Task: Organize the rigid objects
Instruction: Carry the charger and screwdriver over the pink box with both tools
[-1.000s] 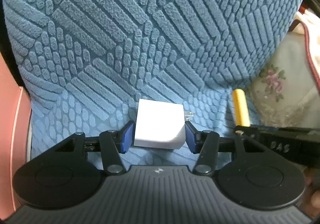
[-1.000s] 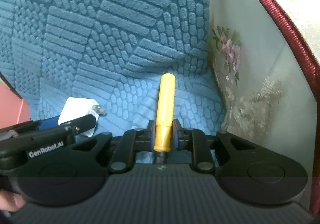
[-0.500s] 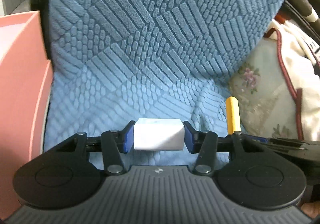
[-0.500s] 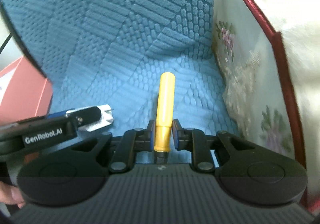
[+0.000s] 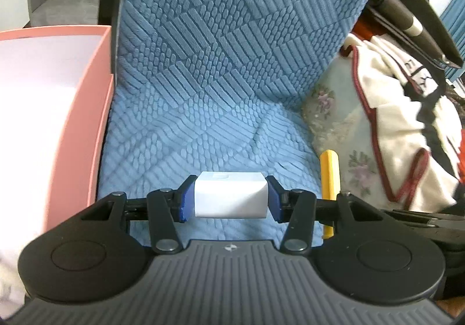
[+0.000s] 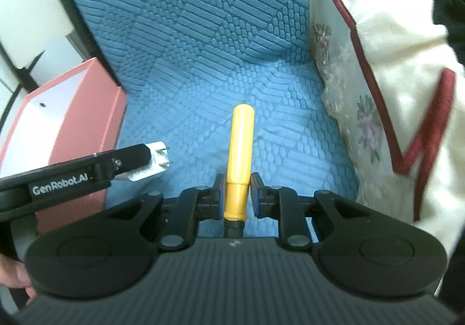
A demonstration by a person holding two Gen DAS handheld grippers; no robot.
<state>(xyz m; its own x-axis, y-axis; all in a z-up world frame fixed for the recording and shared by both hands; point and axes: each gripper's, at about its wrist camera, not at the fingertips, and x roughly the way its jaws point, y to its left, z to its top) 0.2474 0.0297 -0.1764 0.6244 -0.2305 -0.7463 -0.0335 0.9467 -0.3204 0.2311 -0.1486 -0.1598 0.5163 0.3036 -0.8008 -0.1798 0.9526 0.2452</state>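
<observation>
A white plug-in charger [image 5: 230, 195] hangs above the blue seat cushion [image 5: 221, 127], clamped between the blue pads of my left gripper [image 5: 230, 199]. Its metal prongs [image 6: 162, 157] show in the right wrist view, beside the black body of the left gripper. My right gripper [image 6: 237, 199] is shut on a yellow cylindrical tool handle [image 6: 240, 150] that points away from me over the cushion. The same handle [image 5: 330, 177] shows at the right in the left wrist view. Both objects are off the cushion.
A pink open box [image 5: 96, 121] with a white inside stands just left of the chair; its pink wall [image 6: 87, 110] is seen in the right view too. A floral cushion [image 6: 343, 92] and cream fabric with dark red trim [image 6: 407, 86] lie to the right. A hand [image 6: 17, 275] shows at lower left.
Both grippers have risen and pulled back from the cushion with their objects. The left pads closed onto the charger, and the pink box has come into view at the left.
</observation>
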